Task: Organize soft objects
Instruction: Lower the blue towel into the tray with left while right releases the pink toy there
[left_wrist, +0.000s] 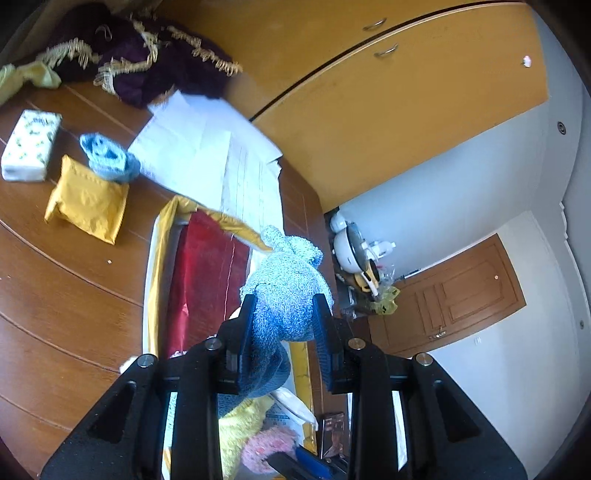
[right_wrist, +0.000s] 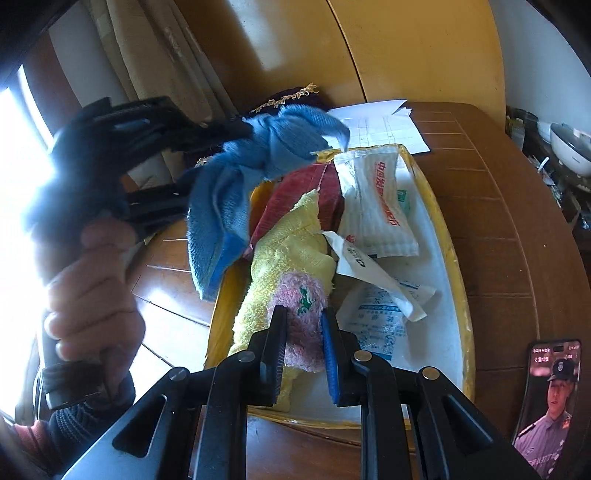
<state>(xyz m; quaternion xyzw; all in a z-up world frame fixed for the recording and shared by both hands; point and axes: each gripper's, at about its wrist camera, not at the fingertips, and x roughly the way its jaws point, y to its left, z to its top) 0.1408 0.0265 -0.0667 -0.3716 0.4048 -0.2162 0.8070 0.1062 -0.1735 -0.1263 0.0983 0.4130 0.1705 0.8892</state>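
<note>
The left gripper (left_wrist: 284, 299) has its fingers clenched on a blue knitted sock (left_wrist: 286, 291), lifted in the air above the yellow-rimmed tray (right_wrist: 456, 258) on the wooden table (left_wrist: 66, 280). The right gripper (right_wrist: 304, 314) has its fingers closed around a pink fuzzy sock (right_wrist: 301, 306), which lies inside the tray on a yellow towel (right_wrist: 284, 251). Beside the towel in the tray are white packets (right_wrist: 376, 206) and a red cloth (right_wrist: 295, 192). Another blue sock (left_wrist: 107, 155) sits on the table beyond the tray, partly on a yellow pouch (left_wrist: 88, 201).

blue knit cloth (left_wrist: 284, 291): bunched, hanging above tray's left side | yellow-pink fuzzy cloth (right_wrist: 291, 273): limp in tray (right_wrist: 463, 295), near-left | small blue cloth (left_wrist: 107, 157): crumpled, far-left tabletop
</note>
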